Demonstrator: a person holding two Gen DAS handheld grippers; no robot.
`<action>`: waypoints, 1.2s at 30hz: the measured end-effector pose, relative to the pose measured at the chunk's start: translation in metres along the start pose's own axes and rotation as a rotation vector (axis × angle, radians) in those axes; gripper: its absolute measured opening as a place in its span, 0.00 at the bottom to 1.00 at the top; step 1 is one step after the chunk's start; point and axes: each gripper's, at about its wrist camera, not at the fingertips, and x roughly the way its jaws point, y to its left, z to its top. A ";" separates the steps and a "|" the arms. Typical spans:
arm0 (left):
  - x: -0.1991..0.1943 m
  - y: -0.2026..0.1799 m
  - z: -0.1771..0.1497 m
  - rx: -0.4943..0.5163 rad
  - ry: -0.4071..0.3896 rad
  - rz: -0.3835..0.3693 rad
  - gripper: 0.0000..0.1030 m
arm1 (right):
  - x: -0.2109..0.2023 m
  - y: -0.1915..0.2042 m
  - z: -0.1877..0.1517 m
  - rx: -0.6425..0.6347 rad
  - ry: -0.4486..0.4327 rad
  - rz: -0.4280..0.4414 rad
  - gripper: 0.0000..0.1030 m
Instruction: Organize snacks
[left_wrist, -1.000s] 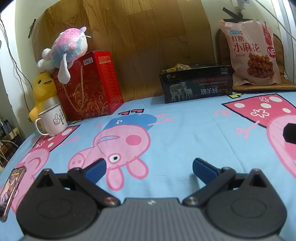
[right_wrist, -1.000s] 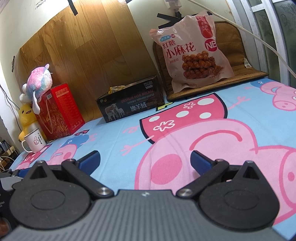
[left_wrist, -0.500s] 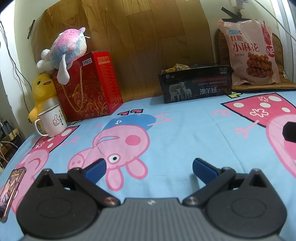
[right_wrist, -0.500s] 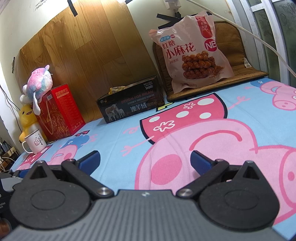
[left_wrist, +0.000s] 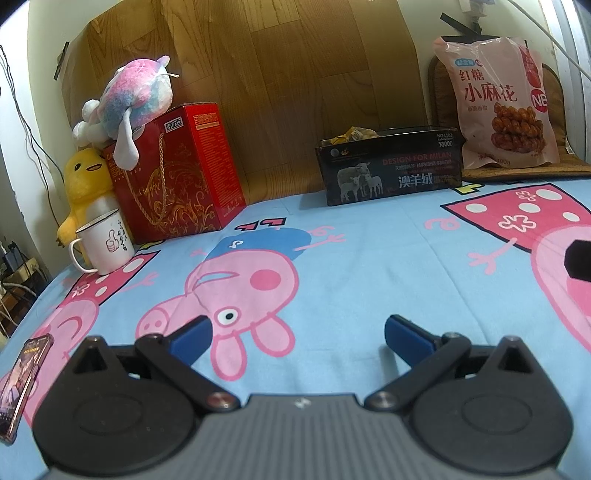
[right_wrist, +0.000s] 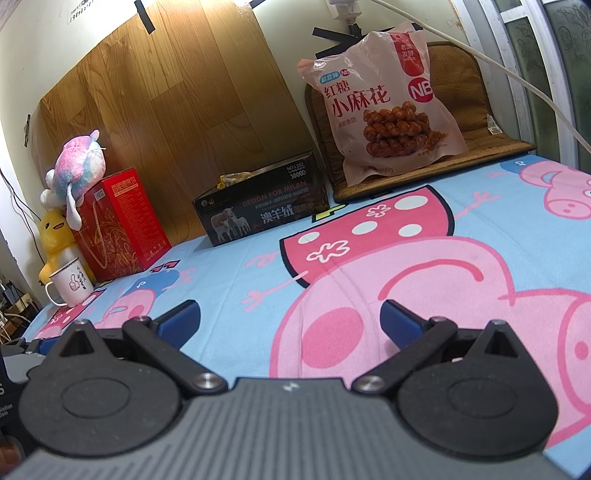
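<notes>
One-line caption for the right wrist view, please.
Open right gripper hovers empty above the blue cartoon-pig bedsheet, facing the pink fried-twist snack bag and black open-topped cardboard box.

Phone (left_wrist: 23, 384) cut by the left edge (screen blurred), box (left_wrist: 391, 170) contents mostly hidden.

Blue sheet (left_wrist: 369, 258) open ahead; black box (left_wrist: 391, 170), red box (left_wrist: 177, 177), mug (left_wrist: 105, 245) line far edge.
</notes>
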 end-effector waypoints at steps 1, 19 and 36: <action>0.000 0.000 0.000 0.001 0.000 0.000 1.00 | 0.000 0.000 0.000 0.000 0.000 0.000 1.00; 0.000 0.000 0.000 0.003 -0.002 0.001 1.00 | 0.000 0.000 0.000 0.002 -0.002 0.003 1.00; -0.004 0.004 0.001 -0.011 -0.021 -0.002 1.00 | 0.001 0.003 0.001 -0.002 -0.001 0.006 1.00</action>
